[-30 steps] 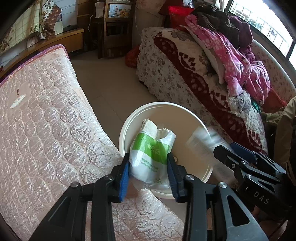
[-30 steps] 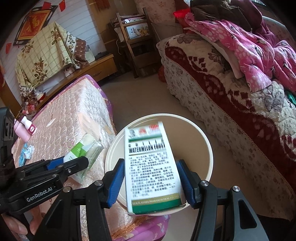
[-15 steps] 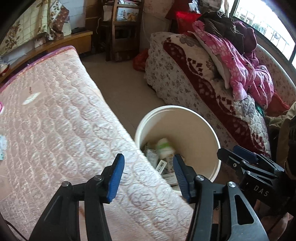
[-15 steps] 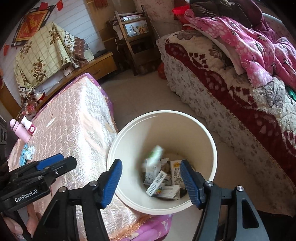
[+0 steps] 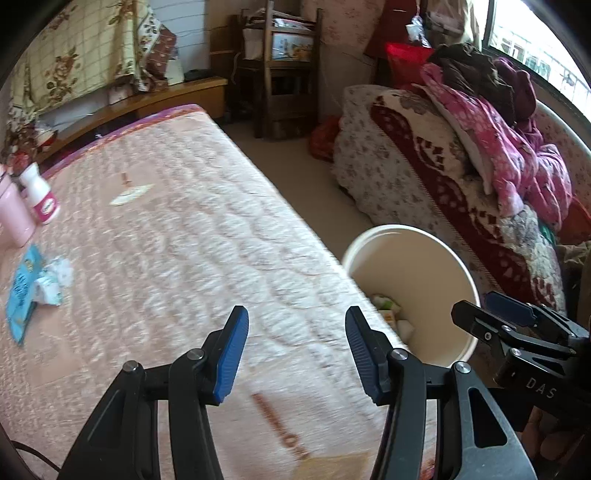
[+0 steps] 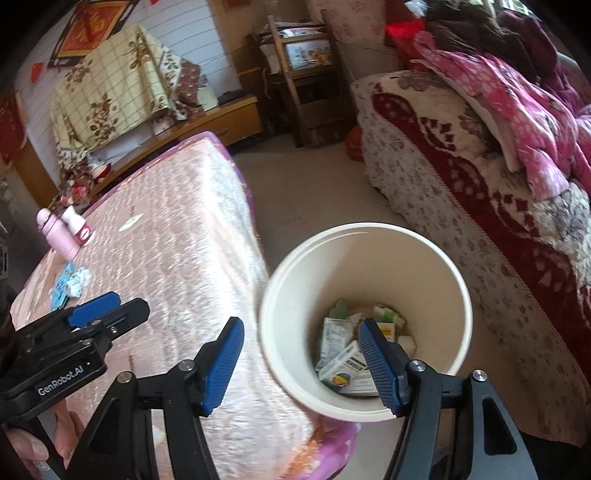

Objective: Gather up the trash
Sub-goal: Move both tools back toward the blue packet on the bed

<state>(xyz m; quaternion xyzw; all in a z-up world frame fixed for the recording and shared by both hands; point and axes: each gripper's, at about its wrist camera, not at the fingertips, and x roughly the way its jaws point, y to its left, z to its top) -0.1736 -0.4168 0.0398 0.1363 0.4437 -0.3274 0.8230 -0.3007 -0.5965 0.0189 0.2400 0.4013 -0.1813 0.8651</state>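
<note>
Both blue-padded black grippers, left gripper and right gripper, stand apart, empty, their jaws having just been opening. The round cream plastic bin, lower centre, holds discarded cartons. Crumpled blue-and-white wrappers lie far left on the pink quilted mattress.

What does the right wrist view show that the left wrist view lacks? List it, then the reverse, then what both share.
Only the right wrist view: the boxes and packets lying deep in the bucket, and the framed red hanging on the wall.

Only the left wrist view: the window behind the piled clothes.

Both: the pink mattress, the blue packet with crumpled paper, the pink bottle, and both grippers, left and right, open and empty.
</note>
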